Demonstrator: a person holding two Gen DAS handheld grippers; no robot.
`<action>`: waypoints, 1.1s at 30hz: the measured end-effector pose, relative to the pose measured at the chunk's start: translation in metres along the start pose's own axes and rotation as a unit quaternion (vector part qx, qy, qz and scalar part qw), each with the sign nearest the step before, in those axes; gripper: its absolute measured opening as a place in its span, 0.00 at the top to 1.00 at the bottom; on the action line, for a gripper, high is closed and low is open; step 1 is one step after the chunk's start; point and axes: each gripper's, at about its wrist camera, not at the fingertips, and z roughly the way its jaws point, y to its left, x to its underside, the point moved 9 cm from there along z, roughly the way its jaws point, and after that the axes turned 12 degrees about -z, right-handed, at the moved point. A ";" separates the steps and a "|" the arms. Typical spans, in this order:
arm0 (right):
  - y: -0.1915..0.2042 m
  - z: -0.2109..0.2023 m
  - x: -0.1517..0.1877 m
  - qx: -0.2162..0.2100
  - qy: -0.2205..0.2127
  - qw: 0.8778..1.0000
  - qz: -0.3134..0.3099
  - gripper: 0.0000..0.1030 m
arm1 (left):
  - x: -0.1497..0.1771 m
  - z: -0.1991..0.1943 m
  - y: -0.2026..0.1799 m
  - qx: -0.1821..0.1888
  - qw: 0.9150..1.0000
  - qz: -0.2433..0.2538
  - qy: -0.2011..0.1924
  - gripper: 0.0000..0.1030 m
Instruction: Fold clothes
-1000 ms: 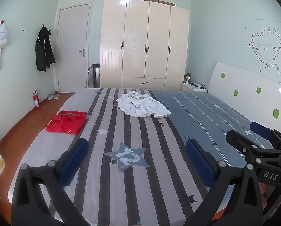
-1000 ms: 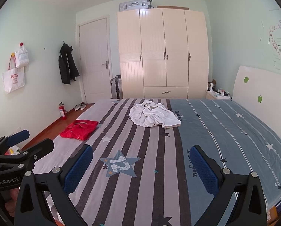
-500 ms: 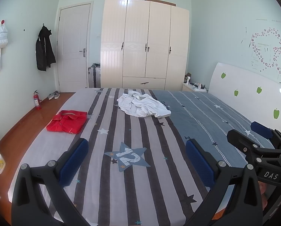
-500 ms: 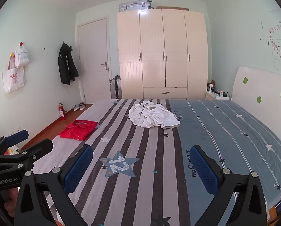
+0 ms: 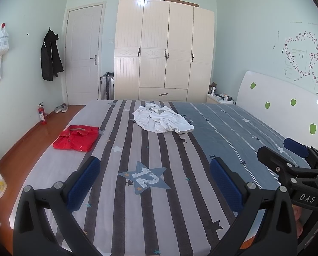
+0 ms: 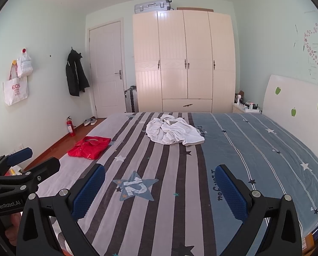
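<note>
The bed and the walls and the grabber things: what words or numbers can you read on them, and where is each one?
"12": on the blue star printed on the bed cover.
"DAS": on the right gripper.
"GenRobot.AI": on the left gripper.
"EOS": on the white tote bag; the smaller lines under it are too small to read.
"...You": on the cover's blue half, partly readable.

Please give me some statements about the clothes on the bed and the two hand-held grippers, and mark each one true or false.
1. The red garment lies folded on the bed. True.
2. The white garment is neatly folded. False: it lies crumpled.
3. The left hand-held gripper holds the white garment. False: it is open and empty.
4. The right hand-held gripper is open. True.
5. The two garments touch. False: they lie apart.
</note>
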 end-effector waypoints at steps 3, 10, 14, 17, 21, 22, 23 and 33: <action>0.001 0.000 -0.001 0.000 0.000 1.000 0.000 0.01 | -0.001 0.000 0.000 0.001 1.000 0.000 0.000 0.01; 0.002 0.000 -0.002 0.001 0.000 1.000 0.000 0.01 | -0.002 -0.001 -0.002 0.001 1.000 0.001 0.000 0.01; 0.003 -0.001 -0.002 0.001 0.000 1.000 -0.001 0.01 | -0.003 0.000 -0.002 0.001 1.000 0.000 0.000 0.01; 0.002 -0.001 -0.003 0.001 -0.001 1.000 -0.001 0.01 | -0.004 0.001 -0.002 0.002 1.000 0.001 0.001 0.01; 0.001 0.000 -0.003 0.002 -0.001 1.000 0.000 0.01 | -0.004 0.001 -0.002 0.002 1.000 0.003 0.000 0.01; 0.000 0.001 -0.003 0.001 0.000 1.000 0.001 0.01 | -0.004 0.002 -0.002 0.002 1.000 0.003 0.000 0.01; 0.000 0.002 -0.003 0.001 0.001 1.000 0.001 0.01 | -0.003 0.003 -0.002 0.003 1.000 0.003 0.000 0.01; -0.004 0.037 0.015 -0.001 0.009 1.000 0.013 0.01 | 0.019 0.047 0.012 0.021 0.999 0.009 0.025 0.01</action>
